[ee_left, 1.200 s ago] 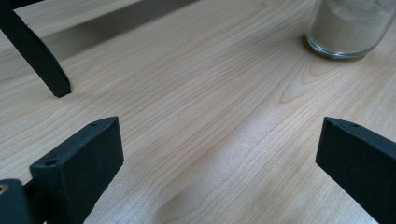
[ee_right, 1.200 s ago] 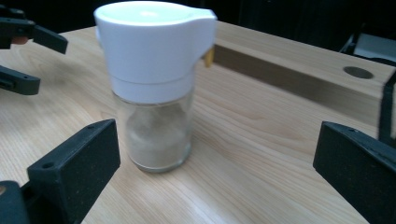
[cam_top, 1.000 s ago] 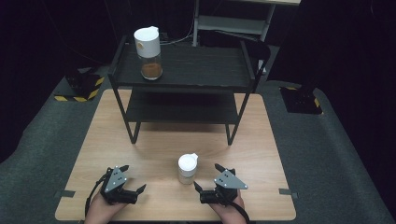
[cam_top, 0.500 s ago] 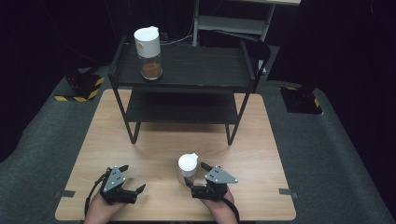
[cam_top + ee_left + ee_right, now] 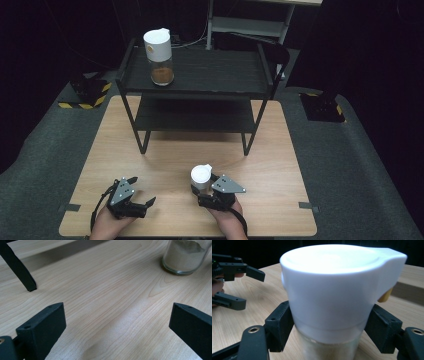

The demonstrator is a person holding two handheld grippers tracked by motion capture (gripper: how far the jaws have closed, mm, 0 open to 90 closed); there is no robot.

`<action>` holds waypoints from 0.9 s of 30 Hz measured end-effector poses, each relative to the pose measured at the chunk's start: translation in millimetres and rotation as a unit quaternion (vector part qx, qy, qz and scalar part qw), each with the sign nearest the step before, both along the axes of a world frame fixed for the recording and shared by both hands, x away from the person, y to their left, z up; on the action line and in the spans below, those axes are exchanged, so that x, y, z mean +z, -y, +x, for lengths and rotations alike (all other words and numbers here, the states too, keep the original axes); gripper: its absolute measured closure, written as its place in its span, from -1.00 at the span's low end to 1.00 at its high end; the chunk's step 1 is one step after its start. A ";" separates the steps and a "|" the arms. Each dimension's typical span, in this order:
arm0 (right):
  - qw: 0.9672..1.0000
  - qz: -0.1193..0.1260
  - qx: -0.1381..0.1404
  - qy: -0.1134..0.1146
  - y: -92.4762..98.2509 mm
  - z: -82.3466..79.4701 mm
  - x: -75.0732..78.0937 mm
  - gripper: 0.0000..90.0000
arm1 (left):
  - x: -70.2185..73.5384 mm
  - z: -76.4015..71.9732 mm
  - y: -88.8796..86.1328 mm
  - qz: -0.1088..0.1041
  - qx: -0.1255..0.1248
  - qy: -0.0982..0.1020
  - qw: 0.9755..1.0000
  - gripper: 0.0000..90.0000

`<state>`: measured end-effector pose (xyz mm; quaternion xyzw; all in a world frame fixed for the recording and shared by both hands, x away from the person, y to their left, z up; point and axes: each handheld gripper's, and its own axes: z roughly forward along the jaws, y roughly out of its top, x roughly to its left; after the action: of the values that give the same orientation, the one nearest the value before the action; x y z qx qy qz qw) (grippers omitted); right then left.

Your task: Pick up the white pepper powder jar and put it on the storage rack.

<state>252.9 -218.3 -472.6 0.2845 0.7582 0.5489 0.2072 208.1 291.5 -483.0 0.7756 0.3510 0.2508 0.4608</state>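
Both black jaws of the right gripper (image 5: 329, 327) had just been closing and now pinched the small jar (image 5: 332, 302) from either side, their pads pressed to it right where the white cap met the glass. That low, level hold suited a tall, top-heavy thing: gripped under the cap, it looked unlikely to slip or tip when lifted. The jar stood upright on the worktop (image 5: 280, 150), near its front edge and in front of the black shelf rack (image 5: 195, 80), its pouring spout turned away from the hand.

Off to the left, the left gripper (image 5: 137, 192) lay low on the worktop with its jaws spread wide and nothing between them, seemingly parked clear of the work. From its own view the jar's pale powder showed through the glass.

Farther back, on the rack's top shelf, a second white-capped jar (image 5: 159, 57) with brown contents stood at the left end. My guess was that the held jar would join it.
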 end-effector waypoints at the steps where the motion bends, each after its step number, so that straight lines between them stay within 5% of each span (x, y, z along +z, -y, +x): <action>1: 1.000 -0.001 0.000 0.001 -0.8 0.3 0.0 -0.35 | 0.0 0.0 0.1 0.000 0.000 0.000 1.000 -0.98; 27: 0.999 0.002 -0.028 0.031 1.8 -8.1 3.0 -0.33 | -0.4 -0.2 -0.3 -0.001 -0.001 0.001 1.000 -0.97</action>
<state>244.7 -220.1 -469.6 0.2891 0.7418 0.5532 0.2451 207.9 291.8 -483.4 0.7752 0.3502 0.2506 0.4622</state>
